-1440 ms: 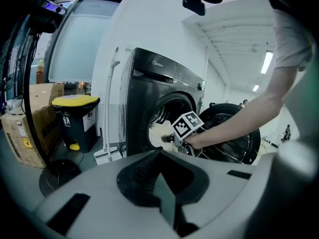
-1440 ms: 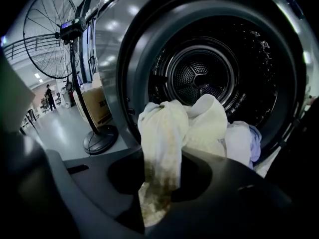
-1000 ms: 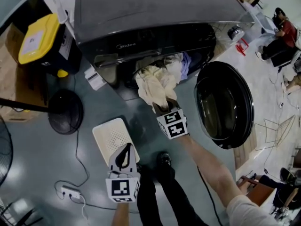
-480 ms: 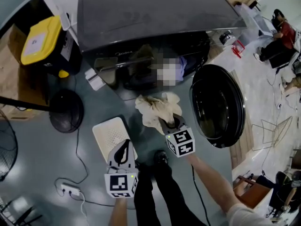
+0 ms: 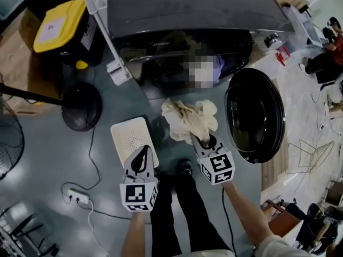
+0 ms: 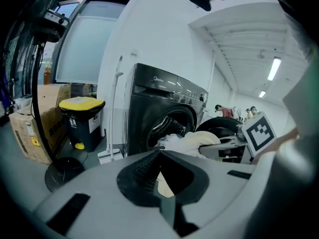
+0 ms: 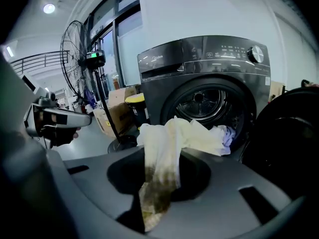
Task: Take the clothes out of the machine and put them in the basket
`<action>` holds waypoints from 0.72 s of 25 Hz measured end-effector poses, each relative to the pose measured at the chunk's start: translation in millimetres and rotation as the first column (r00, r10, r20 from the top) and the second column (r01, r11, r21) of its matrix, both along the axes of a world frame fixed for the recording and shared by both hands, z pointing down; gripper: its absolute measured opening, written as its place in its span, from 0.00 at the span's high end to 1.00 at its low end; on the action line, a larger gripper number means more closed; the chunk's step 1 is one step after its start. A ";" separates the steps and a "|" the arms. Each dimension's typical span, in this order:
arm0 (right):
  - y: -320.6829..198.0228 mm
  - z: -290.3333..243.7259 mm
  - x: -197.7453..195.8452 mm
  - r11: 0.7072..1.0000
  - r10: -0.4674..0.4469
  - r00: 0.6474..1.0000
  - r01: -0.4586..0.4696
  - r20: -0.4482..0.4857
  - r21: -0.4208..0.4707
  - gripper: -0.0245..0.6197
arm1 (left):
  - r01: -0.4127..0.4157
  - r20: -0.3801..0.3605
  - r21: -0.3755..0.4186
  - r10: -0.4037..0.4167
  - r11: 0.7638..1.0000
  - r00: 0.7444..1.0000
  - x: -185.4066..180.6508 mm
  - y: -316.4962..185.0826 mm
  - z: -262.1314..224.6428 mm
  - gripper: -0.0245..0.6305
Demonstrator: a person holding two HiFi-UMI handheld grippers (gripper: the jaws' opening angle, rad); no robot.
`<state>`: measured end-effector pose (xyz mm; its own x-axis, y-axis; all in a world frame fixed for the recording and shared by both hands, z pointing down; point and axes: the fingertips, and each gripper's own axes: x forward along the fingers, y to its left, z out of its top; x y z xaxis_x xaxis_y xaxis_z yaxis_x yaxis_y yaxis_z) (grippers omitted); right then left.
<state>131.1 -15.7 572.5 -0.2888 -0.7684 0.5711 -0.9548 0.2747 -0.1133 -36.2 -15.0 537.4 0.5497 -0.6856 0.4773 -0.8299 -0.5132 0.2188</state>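
The right gripper [image 5: 207, 141] has its 2 jaws clamped on 1 soft, crumpled cream cloth [image 5: 188, 120], held above the floor in front of the dark, boxy machine [image 5: 187, 15]; its 1 round glossy door [image 5: 256, 116] stands open; 1 white, perforated, round-cornered basket [image 5: 127, 139] sits beside; the left gripper [image 5: 144, 151] hovers at the basket's near corner, jaws together, empty; pale clothes [image 7: 227, 132] lie in the drum mouth.

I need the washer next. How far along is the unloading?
No clothes show in the white basket yet. In hand: a cream cloth, out of the washer, clamped in the right hand-held gripper. Left: more laundry inside the washer.
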 end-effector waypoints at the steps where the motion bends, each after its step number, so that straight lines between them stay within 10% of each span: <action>1: 1.1 0.5 -1.5 1.000 -0.010 1.000 0.010 -0.003 -0.002 0.79 | 0.008 0.001 -0.007 -0.008 1.000 1.000 -2.0 2.0 1.1 0.93; 18: 15.3 21.1 -175.1 0.959 -0.271 0.954 0.279 0.127 -0.048 0.79 | 0.189 0.083 -0.019 -0.187 0.982 0.979 -111.1 21.0 16.8 0.93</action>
